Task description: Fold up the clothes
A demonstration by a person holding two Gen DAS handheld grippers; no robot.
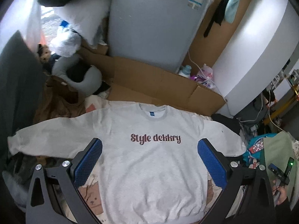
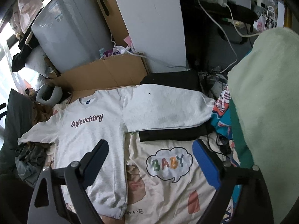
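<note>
**Q:** Which step of the folding does the figure show?

**A:** The opening one, by my reading. 1 grey sweatshirt (image 1: pixel 149 160) lies flat and face up on the printed bedsheet (image 2: pixel 168 192), collar toward the cardboard (image 1: pixel 160 82), its 2 sleeves spread to either side and no fold yet made in it.

**Q:** And the 2 claws?

**A:** The left gripper (image 1: pixel 149 160) hangs above the chest, just below the lettering, its 2 blue pads (image 1: pixel 87 160) spread wide with nothing grasped — released. The right gripper (image 2: pixel 149 160) is also released: its jaws stand wide over the sheet beside the garment's right edge, near the "BABY" print (image 2: pixel 169 165), holding nothing. From the wrist views I cannot tell how close either comes to the cloth.

**Q:** What does the next move call for?

**A:** Probably a pinch on each side, at a sleeve or shoulder, so that 1 sleeve can be carried across the body. The right sleeve (image 2: pixel 168 108) rests partly on a black folded garment (image 2: pixel 173 133), so the jaws should take only the grey layer.

**Q:** What else is counted?

**A:** 1 sweatshirt to fold, 2 grippers, 1 line of lettering, 1 grey neck pillow (image 1: pixel 84 78) beyond the left sleeve, 1 pale green cloth (image 2: pixel 265 112) at the right.
</note>
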